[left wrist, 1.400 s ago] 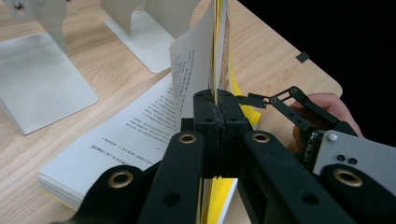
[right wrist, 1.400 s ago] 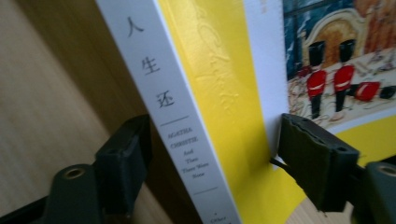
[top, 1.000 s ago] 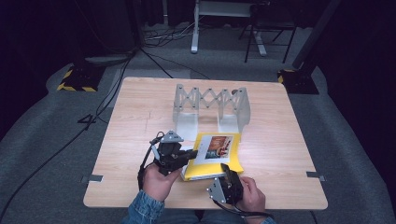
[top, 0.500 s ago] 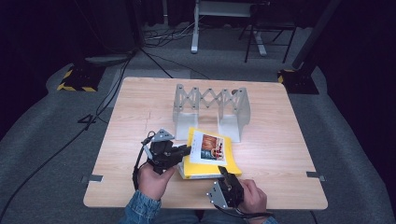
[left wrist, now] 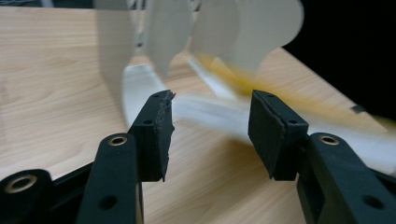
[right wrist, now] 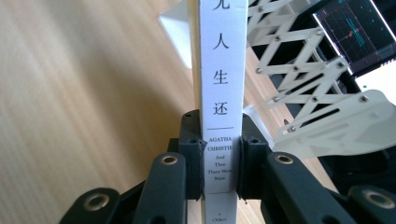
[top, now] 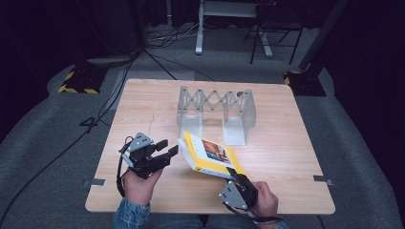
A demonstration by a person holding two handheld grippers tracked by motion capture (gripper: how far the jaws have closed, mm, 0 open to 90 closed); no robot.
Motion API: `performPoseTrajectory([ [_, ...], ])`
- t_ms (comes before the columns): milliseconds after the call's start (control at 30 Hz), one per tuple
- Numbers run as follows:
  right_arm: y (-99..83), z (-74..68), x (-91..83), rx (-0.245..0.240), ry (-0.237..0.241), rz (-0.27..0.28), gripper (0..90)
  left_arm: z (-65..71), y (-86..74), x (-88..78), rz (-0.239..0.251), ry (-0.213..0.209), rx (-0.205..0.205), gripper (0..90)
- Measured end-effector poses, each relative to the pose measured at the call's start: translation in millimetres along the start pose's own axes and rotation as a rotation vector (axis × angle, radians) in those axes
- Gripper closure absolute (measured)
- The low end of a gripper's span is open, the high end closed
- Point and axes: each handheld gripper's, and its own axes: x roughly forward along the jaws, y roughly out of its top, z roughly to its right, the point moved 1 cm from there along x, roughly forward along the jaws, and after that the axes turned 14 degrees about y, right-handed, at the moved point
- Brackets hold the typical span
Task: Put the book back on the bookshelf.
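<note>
Lying beyond the pale wooden bench (top: 143, 105) is grey carpet with a cable and a striped block at the left. Near the front edge, the left gripper (top: 165, 149) has just been opening, its jaws spread with nothing between them. A tilted yellow book (top: 210, 153) is pinched at its spine by the right gripper (right wrist: 218, 161), before a white folding rack (top: 217, 110).
</note>
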Motion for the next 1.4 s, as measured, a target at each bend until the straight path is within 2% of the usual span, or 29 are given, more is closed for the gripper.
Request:
performPoseTrajectory([
  [100,0.1,14.3,-8.3,0.077,0.020,0.049,76.2,-9.7,-10.7,5.1,-0.036,0.037,0.016,50.1],
  [233,-0.8,31.8,-17.7,0.172,0.042,0.106,76.2,-20.7,-27.1,14.3,-0.092,0.105,0.084,50.0],
  [333,-0.9,41.2,-22.8,0.211,0.047,0.131,76.2,-30.0,-39.9,21.5,-0.138,0.146,0.134,49.5],
  [433,-0.4,45.6,-25.1,0.227,0.051,0.145,76.2,-36.8,-47.9,25.7,-0.170,0.167,0.159,49.2],
  [467,0.0,51.5,-27.4,0.257,0.067,0.166,76.3,-43.8,-55.3,29.8,-0.193,0.189,0.174,49.2],
  [667,0.4,66.8,-34.0,0.349,0.119,0.243,76.3,-58.4,-71.5,41.8,-0.251,0.218,0.144,50.0],
  [767,0.9,71.8,-35.6,0.369,0.124,0.261,76.2,-59.9,-75.6,45.9,-0.260,0.223,0.157,50.1],
  [800,0.8,77.4,-36.6,0.391,0.129,0.279,76.3,-61.3,-79.1,49.0,-0.275,0.232,0.175,50.1],
  [867,-0.1,82.9,-37.7,0.419,0.136,0.294,76.3,-62.5,-81.6,50.1,-0.259,0.241,0.198,49.9],
  [1067,-2.6,95.7,-41.0,0.475,0.130,0.323,76.3,-64.8,-84.4,51.1,-0.226,0.245,0.202,49.1],
  [1100,-4.1,101.9,-42.1,0.490,0.127,0.338,76.3,-65.0,-86.5,52.2,-0.203,0.245,0.197,48.6],
  [1267,-7.5,113.0,-44.0,0.529,0.127,0.368,76.3,-65.5,-86.4,53.1,-0.200,0.255,0.188,45.2],
  [1300,-9.3,119.9,-44.4,0.556,0.124,0.377,76.3,-65.8,-86.1,53.4,-0.200,0.256,0.189,44.8],
  [1400,-11.1,125.3,-44.1,0.571,0.119,0.382,76.3,-65.9,-85.9,53.5,-0.201,0.258,0.188,44.3],
])
